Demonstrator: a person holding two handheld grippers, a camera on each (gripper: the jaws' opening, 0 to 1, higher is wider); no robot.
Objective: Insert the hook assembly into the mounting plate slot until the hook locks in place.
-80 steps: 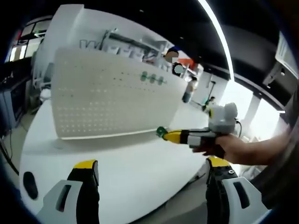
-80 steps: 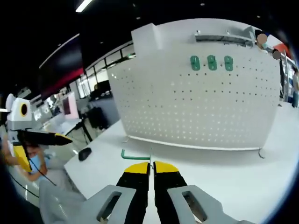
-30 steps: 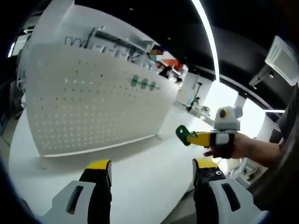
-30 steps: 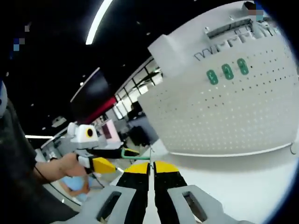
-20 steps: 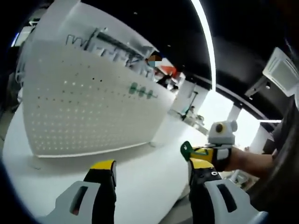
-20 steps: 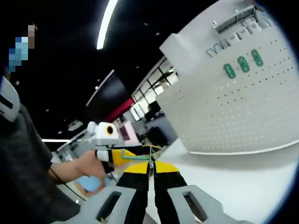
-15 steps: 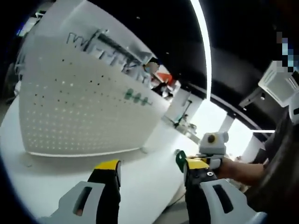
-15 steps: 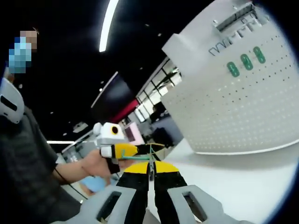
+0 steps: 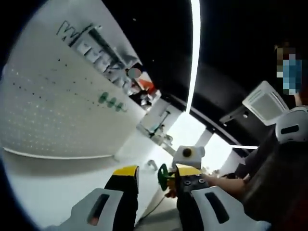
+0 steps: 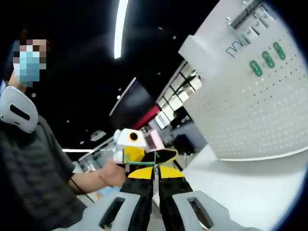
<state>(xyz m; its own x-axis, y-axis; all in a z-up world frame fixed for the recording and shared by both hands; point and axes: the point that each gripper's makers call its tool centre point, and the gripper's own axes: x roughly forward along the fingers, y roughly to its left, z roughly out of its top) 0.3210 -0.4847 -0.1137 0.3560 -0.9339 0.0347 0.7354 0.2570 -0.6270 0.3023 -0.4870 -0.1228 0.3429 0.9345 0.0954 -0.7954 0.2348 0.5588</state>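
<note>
My right gripper (image 10: 155, 172) is shut on the thin green wire of the hook assembly (image 10: 143, 163), held up in the air. In the left gripper view the hook's green head (image 9: 163, 174) sits in the gap between my left gripper's (image 9: 156, 175) yellow-tipped jaws, which stand open but close together. The right gripper (image 9: 172, 180) comes in just behind that gap. In the right gripper view the left gripper (image 10: 152, 156) faces me with its jaws either side of the hook. Three green mounting plates (image 9: 111, 102) (image 10: 267, 58) sit high on the white pegboard (image 9: 43, 115) (image 10: 250, 110).
The pegboard stands upright on a white table (image 9: 53, 185) (image 10: 255, 175). A person in a grey shirt (image 10: 33, 163) holds the left gripper with a hand (image 10: 111, 174). A long ceiling light (image 9: 194, 53) runs overhead, with office desks behind.
Both hands have come together away from the pegboard. The hook's green head has gone from beside my left gripper into the gap of its jaws, which have narrowed. The right stays shut on the hook.
</note>
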